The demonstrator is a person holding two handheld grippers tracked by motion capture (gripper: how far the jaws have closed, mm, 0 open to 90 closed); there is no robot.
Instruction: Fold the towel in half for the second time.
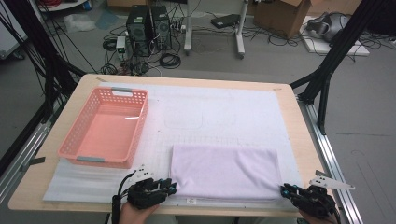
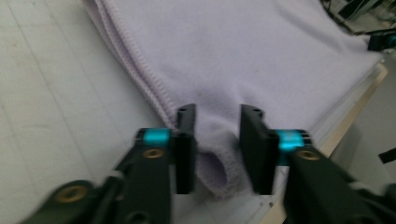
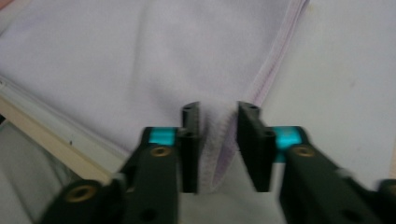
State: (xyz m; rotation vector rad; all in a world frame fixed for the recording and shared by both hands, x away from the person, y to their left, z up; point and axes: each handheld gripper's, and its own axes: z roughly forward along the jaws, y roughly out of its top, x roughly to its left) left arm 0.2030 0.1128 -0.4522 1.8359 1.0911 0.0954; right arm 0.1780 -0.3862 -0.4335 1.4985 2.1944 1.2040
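Note:
A folded lilac towel [image 1: 224,170] lies on the white mat near the table's front edge. My left gripper [image 1: 173,187] is at its near left corner. In the left gripper view the towel's [image 2: 261,56] hemmed corner bunches up between the two black jaws of the left gripper [image 2: 217,140], which pinch it. My right gripper [image 1: 283,189] is at the near right corner. In the right gripper view the towel's [image 3: 116,60] stitched edge runs between the jaws of the right gripper [image 3: 218,140], squeezed into a narrow fold.
A pink plastic basket [image 1: 77,126] with nothing in it stands at the left of the white mat [image 1: 224,112]. The wooden table edge [image 1: 233,211] runs just in front of both grippers. Computer towers, cables and a cardboard box sit on the floor beyond.

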